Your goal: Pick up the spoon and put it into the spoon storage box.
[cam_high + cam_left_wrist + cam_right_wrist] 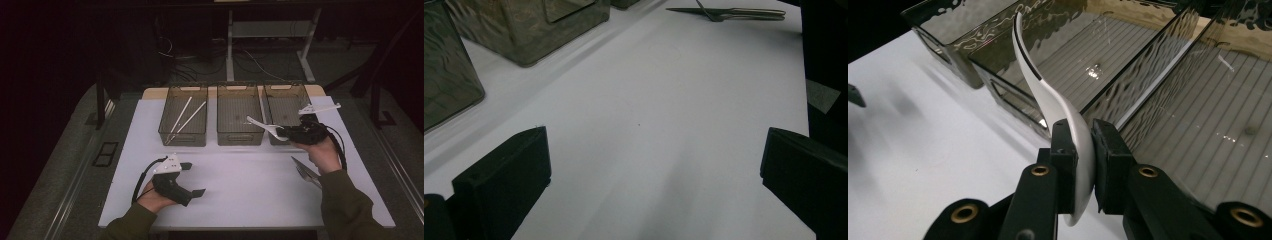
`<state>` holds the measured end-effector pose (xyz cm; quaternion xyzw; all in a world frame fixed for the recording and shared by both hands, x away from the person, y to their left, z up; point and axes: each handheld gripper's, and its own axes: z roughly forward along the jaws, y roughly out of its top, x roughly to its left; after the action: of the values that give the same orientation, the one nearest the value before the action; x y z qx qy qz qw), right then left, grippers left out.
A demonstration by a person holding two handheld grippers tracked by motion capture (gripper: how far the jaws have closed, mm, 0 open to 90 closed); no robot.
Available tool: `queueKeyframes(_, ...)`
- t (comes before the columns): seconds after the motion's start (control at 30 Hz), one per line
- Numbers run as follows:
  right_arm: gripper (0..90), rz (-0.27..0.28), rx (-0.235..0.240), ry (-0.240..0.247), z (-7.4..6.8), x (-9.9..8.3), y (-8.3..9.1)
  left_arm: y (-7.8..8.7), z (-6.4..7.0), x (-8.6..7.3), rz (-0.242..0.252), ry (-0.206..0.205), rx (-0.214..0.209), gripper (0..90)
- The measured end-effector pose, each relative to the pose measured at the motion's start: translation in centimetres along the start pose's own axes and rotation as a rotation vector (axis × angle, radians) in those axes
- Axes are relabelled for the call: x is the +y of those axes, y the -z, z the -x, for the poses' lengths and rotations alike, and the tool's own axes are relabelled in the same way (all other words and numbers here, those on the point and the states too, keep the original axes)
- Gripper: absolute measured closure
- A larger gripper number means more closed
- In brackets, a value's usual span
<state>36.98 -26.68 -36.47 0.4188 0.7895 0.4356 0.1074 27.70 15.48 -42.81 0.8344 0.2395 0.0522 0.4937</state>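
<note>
Right gripper [1083, 150] pinches a white spoon [1048, 95] above the bins; left bin [183, 131] holds two white sticks [184, 119] — left gripper [192, 179] spread.

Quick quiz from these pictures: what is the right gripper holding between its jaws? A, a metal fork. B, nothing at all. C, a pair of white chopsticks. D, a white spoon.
D: in the right gripper view the jaws of the right gripper are clamped on the white spoon, whose other end juts out over the edge of the middle bin in the high view.
</note>
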Motion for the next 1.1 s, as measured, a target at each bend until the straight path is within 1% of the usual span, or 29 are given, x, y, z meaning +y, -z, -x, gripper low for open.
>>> queueKeyframes(0.13,80.4,-0.007,-0.007,0.009,0.0,0.6,-0.9,0.1,0.0,0.0,0.002,0.003,-0.004,0.0)
queueKeyframes(0.23,80.4,-0.010,-0.012,-0.001,0.1,1.1,-1.6,0.1,-0.1,0.0,0.008,0.011,-0.007,0.0)
queueKeyframes(0.3,80.4,-0.011,-0.013,0.002,0.1,1.6,-2.1,0.1,-0.1,0.0,0.011,0.014,-0.009,0.0)
queueKeyframes(0.4,80.4,-0.012,-0.015,0.012,0.1,2.3,-2.8,0.1,-0.1,0.0,0.008,0.010,-0.010,0.0)
queueKeyframes(0.63,80.3,-0.038,-0.014,0.010,-0.4,3.7,-4.8,0.2,-0.1,0.0,0.006,0.005,-0.012,0.0)
queueKeyframes(0.7,80.3,-0.044,-0.010,0.008,-0.5,4.0,-5.4,0.2,-0.1,0.0,0.008,0.009,-0.014,0.0)
queueKeyframes(0.87,80.3,-0.068,-0.020,0.008,-0.7,4.5,-7.0,0.2,-0.1,0.0,0.007,0.004,-0.015,0.0)
queueKeyframes(1.03,80.3,-0.084,-0.017,0.012,-1.0,4.9,-8.1,0.2,-0.1,0.0,0.009,0.009,-0.018,0.0)
queueKeyframes(1.1,80.3,-0.094,-0.023,0.011,-1.2,5.1,-8.5,0.1,-0.1,0.0,0.008,0.010,-0.018,0.0)
